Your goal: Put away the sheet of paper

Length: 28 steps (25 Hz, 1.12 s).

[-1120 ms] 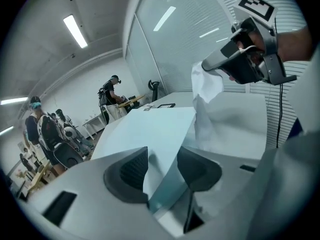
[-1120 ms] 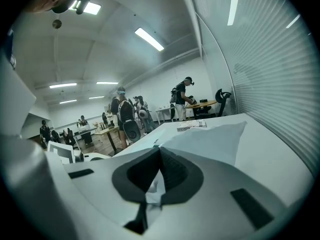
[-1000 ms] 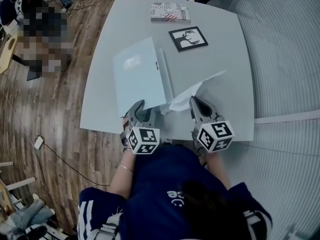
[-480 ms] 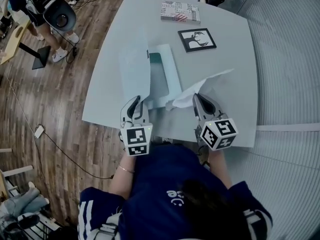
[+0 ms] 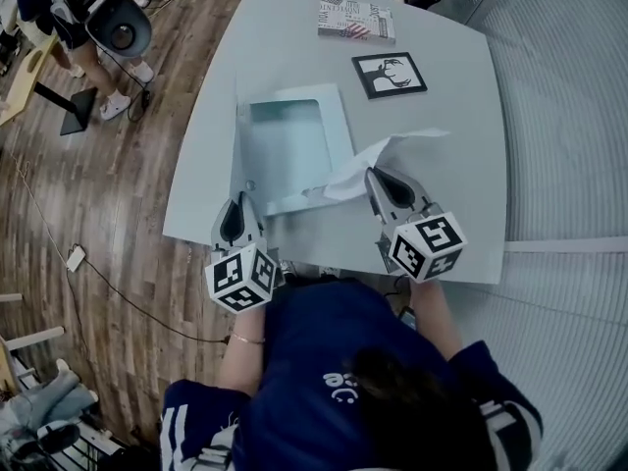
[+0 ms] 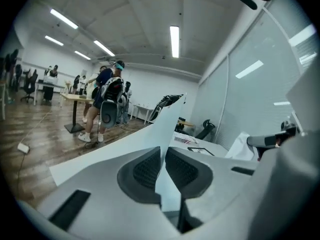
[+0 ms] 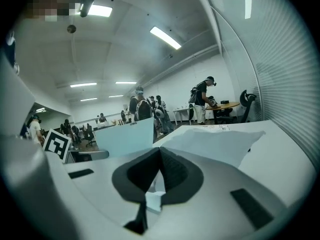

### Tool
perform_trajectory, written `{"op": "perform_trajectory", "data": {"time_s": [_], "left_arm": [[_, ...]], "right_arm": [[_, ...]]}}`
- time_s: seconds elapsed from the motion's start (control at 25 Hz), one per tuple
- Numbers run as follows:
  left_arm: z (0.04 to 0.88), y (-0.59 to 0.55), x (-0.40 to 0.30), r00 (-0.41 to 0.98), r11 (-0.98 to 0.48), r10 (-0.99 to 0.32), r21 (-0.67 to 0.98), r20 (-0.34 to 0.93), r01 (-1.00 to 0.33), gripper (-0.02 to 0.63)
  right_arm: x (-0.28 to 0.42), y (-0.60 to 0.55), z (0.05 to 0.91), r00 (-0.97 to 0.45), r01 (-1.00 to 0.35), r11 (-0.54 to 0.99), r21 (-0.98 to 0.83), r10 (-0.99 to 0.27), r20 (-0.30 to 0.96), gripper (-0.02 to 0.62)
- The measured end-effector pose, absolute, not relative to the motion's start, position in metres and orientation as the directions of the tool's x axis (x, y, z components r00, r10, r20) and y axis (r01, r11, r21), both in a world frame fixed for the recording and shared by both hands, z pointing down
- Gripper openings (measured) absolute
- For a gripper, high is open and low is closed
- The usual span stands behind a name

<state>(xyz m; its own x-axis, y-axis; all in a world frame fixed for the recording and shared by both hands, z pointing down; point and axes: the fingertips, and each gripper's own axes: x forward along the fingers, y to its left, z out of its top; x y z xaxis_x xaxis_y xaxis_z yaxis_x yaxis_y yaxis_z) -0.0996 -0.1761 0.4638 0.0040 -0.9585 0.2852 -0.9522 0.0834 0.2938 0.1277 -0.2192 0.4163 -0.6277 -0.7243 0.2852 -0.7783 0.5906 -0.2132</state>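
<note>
A pale blue folder (image 5: 294, 150) lies open on the table, its teal inside showing. My left gripper (image 5: 235, 226) is at the folder's near left corner. Its jaws have just been closing and are shut on the thin cover (image 6: 167, 129), which runs up between the pads and stands raised on the folder's left side. The white, creased sheet of paper (image 5: 388, 157) hangs over the folder's right edge. My right gripper (image 5: 388, 192) is shut on the sheet's near end (image 7: 215, 144), and the raised cover (image 7: 125, 139) shows to its left.
A patterned book (image 5: 355, 20) and a black framed picture (image 5: 390, 75) lie at the far side of the grey table (image 5: 461, 165). People and office furniture stand on the wooden floor (image 5: 118, 165) to the left. A ribbed wall (image 5: 569, 116) runs along the right.
The folder was closed; my left gripper closed on the cover and swung it up and over to the left, exposing the inside. My right gripper shifted slightly left with the paper.
</note>
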Motion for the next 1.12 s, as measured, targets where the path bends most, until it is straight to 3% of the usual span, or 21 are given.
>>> {"op": "perform_trajectory", "data": {"time_s": [0.16,0.6,0.8,0.92,1.12], "left_arm": [[0.470,-0.168,-0.126,-0.056,0.171,-0.959,0.411,0.277,-0.895,0.030],[0.481,-0.159,-0.171,-0.134,0.261,-0.932,0.370,0.336,-0.891,0.012],[0.485,-0.160,-0.186,-0.154,0.281,-0.926,0.354,0.345,-0.892,0.012],[0.487,-0.160,-0.193,-0.171,0.305,-0.920,0.372,0.353,-0.876,0.012],[0.483,-0.164,-0.198,-0.177,0.304,-0.919,0.349,0.352,-0.887,0.012]], "right_arm": [[0.103,-0.224,0.405,-0.681,-0.732,0.653,-0.195,-0.683,0.265,0.008],[0.008,-0.237,0.370,-0.828,-0.558,0.810,-0.183,-0.529,0.186,0.008],[-0.029,-0.234,0.339,-0.931,-0.359,0.893,-0.273,-0.363,0.038,0.008],[-0.029,-0.239,0.352,-0.948,-0.308,0.877,-0.369,-0.318,0.035,0.008],[-0.018,-0.250,0.418,-0.929,-0.360,0.729,-0.582,-0.334,0.157,0.008]]}}
